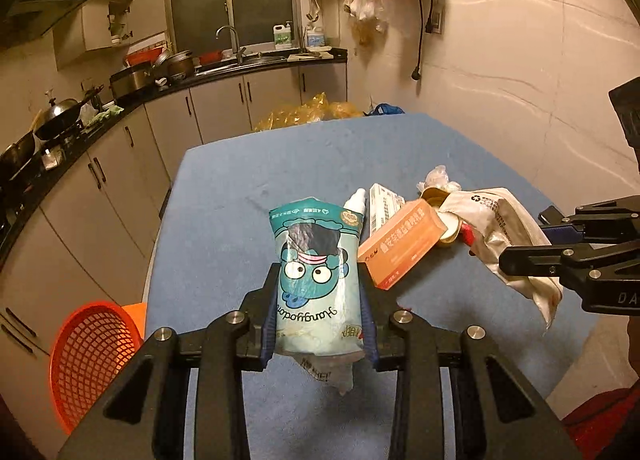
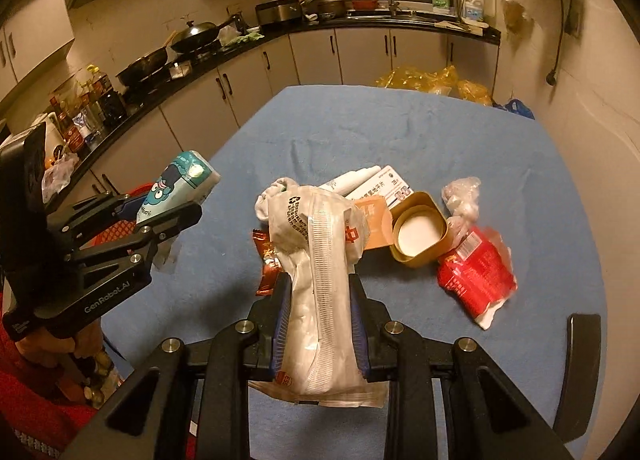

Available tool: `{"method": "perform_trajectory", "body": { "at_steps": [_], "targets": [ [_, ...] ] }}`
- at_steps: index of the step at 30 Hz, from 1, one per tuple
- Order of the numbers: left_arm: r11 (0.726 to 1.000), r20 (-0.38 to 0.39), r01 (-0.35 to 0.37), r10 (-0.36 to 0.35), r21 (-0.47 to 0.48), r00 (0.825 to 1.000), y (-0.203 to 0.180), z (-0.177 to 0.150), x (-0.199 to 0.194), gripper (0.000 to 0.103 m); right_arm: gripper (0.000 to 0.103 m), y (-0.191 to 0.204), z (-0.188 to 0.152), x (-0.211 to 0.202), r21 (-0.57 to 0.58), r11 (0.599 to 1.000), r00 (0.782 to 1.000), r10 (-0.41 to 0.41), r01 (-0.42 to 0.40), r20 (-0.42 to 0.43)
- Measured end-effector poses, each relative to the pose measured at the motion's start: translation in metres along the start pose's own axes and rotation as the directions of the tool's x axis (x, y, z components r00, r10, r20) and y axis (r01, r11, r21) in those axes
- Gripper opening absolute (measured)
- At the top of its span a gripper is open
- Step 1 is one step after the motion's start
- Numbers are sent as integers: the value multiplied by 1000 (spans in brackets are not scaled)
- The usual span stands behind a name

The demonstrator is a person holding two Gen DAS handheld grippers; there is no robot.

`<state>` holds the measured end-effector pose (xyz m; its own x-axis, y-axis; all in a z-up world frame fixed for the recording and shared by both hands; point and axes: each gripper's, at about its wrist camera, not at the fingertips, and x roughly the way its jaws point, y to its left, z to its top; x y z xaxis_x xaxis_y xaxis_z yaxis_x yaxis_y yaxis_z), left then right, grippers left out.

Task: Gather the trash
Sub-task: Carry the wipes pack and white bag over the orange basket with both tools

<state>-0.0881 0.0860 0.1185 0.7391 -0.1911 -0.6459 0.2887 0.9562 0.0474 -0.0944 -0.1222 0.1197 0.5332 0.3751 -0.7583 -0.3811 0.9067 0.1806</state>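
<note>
- Left wrist view: left gripper (image 1: 320, 300) clamps the teal packet (image 1: 316, 280) at lower centre; orange basket (image 1: 92, 356) waits lower left.
- Right gripper (image 2: 320, 316) pinches a white wrapper (image 2: 320, 280); box (image 2: 374, 226), tin (image 2: 418, 234) and red packet (image 2: 476, 272) remain mid-frame on the table (image 2: 400, 128).

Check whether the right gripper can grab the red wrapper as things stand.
Probably not: the right gripper is shut on the white bag. The red wrapper lies uncovered on the table, though.
</note>
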Motion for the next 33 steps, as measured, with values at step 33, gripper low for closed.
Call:
{"method": "perform_trajectory", "body": {
  "at_steps": [33],
  "targets": [
    [993,-27,-81,79,-85,997,64,-53,-39,33,30,80,0,31,-76,994,996,79,-81,-35]
  ]
}}
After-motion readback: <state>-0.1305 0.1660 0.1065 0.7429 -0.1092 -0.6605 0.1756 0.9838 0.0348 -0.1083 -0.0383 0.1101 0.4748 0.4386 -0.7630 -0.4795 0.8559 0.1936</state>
